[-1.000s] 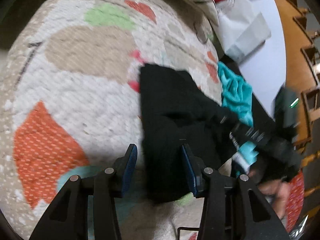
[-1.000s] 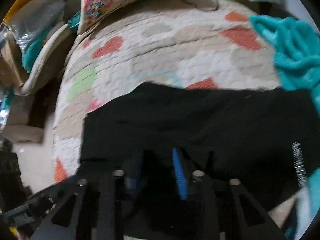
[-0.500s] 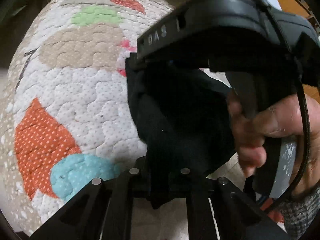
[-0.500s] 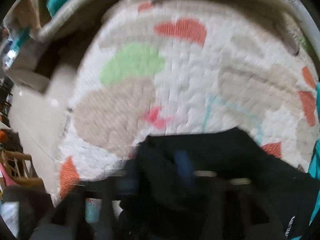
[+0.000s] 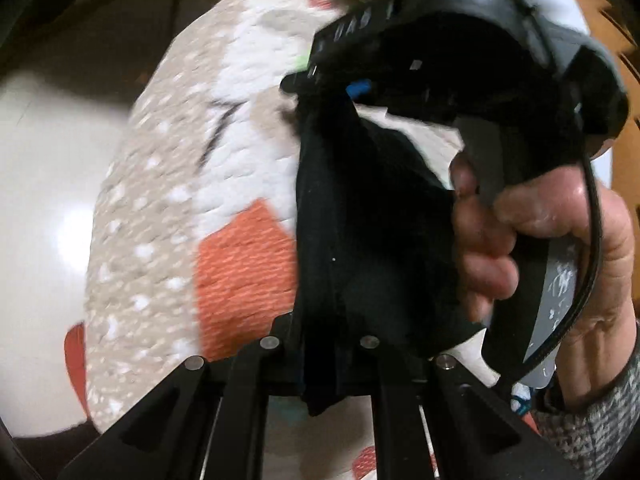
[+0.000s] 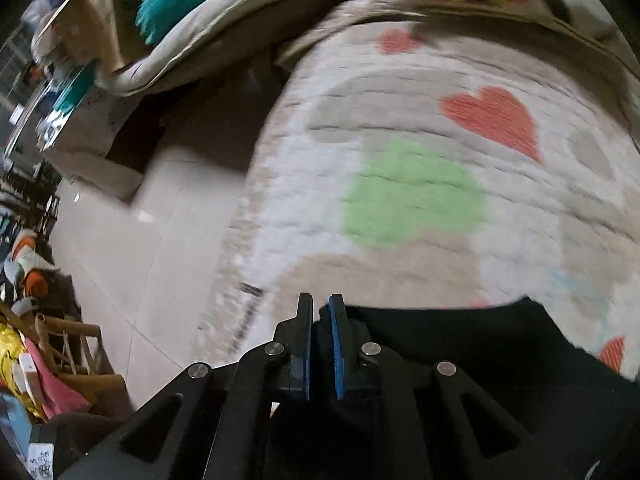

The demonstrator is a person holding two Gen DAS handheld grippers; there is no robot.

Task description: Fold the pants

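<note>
Above the quilted heart-print rug (image 6: 416, 196), both the left gripper (image 5: 320, 364) and the right gripper (image 6: 320, 344) are clenched on the black pants (image 5: 360, 220), the right's jaws having just been closing.

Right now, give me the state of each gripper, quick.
Left gripper: shut on the black pants.
Right gripper: jaws have just been closing, shut on the pants' edge.

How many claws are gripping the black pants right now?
2. Left claw pinches the black pants low in its view; right claw clamps another edge.
</note>
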